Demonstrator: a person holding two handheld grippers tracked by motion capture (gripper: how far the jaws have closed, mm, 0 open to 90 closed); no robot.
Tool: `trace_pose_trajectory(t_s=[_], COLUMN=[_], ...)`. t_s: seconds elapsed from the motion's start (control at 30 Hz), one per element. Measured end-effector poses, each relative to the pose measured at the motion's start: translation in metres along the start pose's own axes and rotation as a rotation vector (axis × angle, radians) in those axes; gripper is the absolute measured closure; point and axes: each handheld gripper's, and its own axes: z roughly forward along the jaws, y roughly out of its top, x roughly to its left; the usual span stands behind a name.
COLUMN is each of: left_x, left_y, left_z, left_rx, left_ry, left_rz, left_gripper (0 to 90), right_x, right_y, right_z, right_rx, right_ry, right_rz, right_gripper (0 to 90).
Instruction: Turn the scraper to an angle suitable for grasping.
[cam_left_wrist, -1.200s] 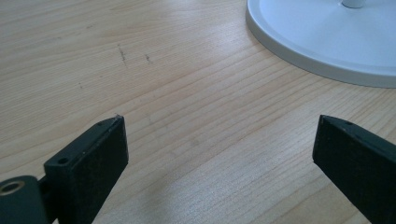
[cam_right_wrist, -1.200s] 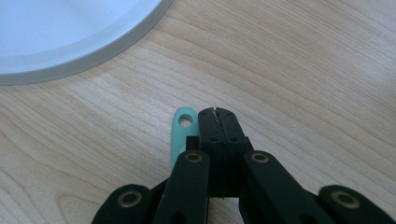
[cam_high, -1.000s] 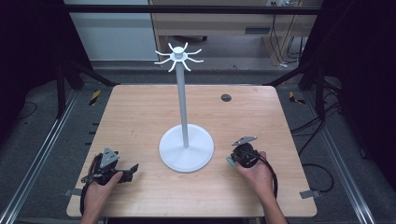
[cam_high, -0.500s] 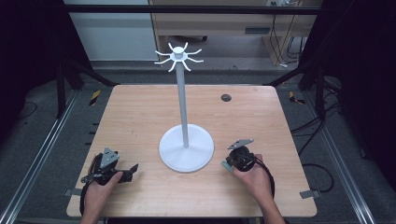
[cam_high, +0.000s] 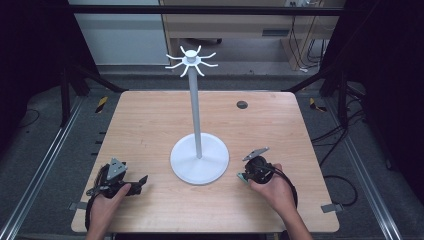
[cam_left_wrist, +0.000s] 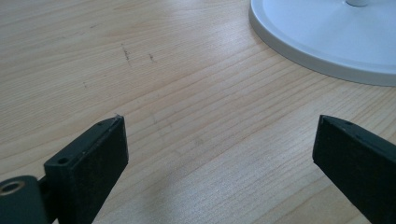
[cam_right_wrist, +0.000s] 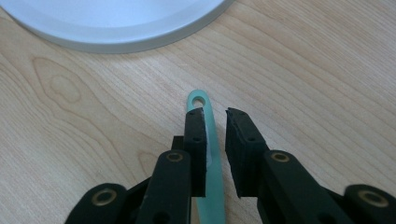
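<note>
Since the earlier frames, the right gripper (cam_high: 243, 176) has shifted slightly toward the lower middle of the high view, closer to the round base of the white stand (cam_high: 199, 159), and its jaws have just been opening. In the right gripper view they stand narrowly apart with a pale green handle (cam_right_wrist: 205, 140) between them: the strip lies against the left jaw's pad, while a thin gap shows before the right jaw, so the pads no longer press on it from both sides. The handle's rounded end, pierced by a small hole, pokes out just past the jaw tips and points toward the stand's base at the top of that frame; it seems to lie on the wooden table (cam_high: 150, 120), though I cannot tell for sure. In the high view a bit of the same green shows at the gripper's tip, just beside the base's right edge.

The left gripper (cam_high: 141, 181) sits at the lower left of the high view, well apart from the stand, in the same spot as before. Its jaws are wide, with bare wood between them in the left gripper view and the stand's base in that frame's upper right corner.

The stand's pole rises to a crown of short hooks near the top centre.
</note>
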Motion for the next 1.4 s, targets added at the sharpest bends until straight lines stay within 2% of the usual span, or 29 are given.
trace_pose_trajectory(t_s=[0.2,0.4,0.57,0.7,0.83,1.1,1.13,1.3,1.4], left_x=[0.0,0.0,-0.001,-0.001,-0.002,-0.002,-0.002,-0.002,-0.002], left_y=[0.0,0.0,0.0,0.0,0.0,0.0,0.0,0.0,0.0], left_z=[0.0,0.0,0.001,0.001,0.001,0.001,0.001,0.001,0.001], left_rx=[-0.001,0.001,0.002,0.005,0.007,0.007,0.006,0.008,0.007], left_ry=[0.0,0.0,0.0,-0.001,-0.002,0.001,0.001,0.002,0.002], left_rz=[0.0,0.002,0.002,0.006,0.011,0.014,0.014,0.016,0.016], left_gripper=[2.9,2.9,3.0,3.0,2.9,2.9,3.0,3.0,3.0], right_x=[0.002,0.002,0.002,0.001,0.002,0.002,0.002,0.001,0.001], right_y=[0.003,0.007,0.009,0.011,0.012,0.014,0.014,0.014,0.014], right_z=[0.001,0.004,0.006,0.007,0.009,0.013,0.013,0.013,0.013], right_rx=[0.034,0.073,0.099,0.128,0.147,0.163,0.172,0.176,0.179], right_ry=[0.007,0.009,0.013,0.018,0.022,0.026,0.027,0.038,0.036], right_rz=[-0.024,-0.029,-0.026,-0.044,-0.036,-0.056,-0.043,-0.047,-0.046], right_gripper=[71.7,67.0,65.6,64.3,64.2,66.0,67.3,72.5,72.6])
